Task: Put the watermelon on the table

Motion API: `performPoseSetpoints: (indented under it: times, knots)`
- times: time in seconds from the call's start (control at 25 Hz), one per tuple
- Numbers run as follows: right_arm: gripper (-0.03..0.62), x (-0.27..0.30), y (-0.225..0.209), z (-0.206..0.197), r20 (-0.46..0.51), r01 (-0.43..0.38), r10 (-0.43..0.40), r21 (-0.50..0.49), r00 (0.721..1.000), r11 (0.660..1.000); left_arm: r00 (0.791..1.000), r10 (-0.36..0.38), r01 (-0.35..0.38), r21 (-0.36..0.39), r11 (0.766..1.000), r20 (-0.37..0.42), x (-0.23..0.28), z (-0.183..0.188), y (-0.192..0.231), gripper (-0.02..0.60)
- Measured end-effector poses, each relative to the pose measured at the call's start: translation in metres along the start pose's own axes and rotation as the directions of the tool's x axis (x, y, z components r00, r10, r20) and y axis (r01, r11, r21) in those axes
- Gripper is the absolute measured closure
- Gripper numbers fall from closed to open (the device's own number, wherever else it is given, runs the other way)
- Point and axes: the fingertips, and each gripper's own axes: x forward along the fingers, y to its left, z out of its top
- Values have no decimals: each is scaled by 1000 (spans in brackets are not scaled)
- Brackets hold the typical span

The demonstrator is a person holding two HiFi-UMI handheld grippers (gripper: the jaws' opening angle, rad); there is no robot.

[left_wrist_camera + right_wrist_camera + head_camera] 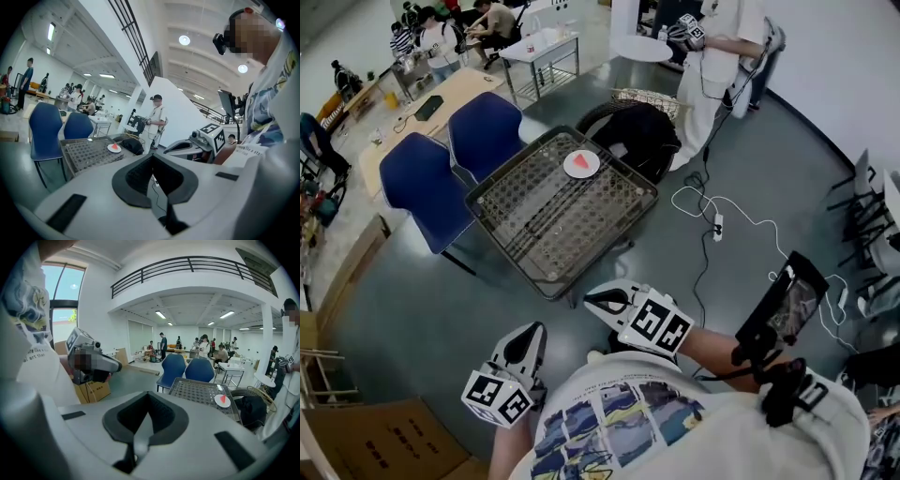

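Taking the mesh-topped surface [514,246] as my marker: two blue chairs [420,187] stand against its left side. My left tongs [530,339] hang off its near edge, well apart from it. They are closed with nothing between the pads. My right tongs [600,300] are just beside them on the same near side. They are also closed and empty. The watermelon [581,159] is a small red wedge lying on a white plate [569,171] near the far edge of the surface, out of reach of both tongs. Beyond the far right corner sits a black bag [637,136], and farther right a person [712,66] in white stands on the floor. I judge the wedge to be light, so weight won't trouble me. If it is real fruit, the flesh will be soft, wet and quick to slip or bruise, so I'd close gently. I would take it across its two flat faces at the thicker end, not at the pointed tip, with the pads coming in level above the plate. Whether it has a rind I cannot make out from here.
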Motion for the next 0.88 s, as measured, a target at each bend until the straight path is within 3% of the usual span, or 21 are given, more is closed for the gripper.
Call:
performPoseSetpoints:
  times: [0.88]
  knots:
    - [585, 4, 11, -3, 1, -4, 4, -12, 1000, 1000, 999, -11, 11, -5, 1000, -43, -1, -21, 3, 572]
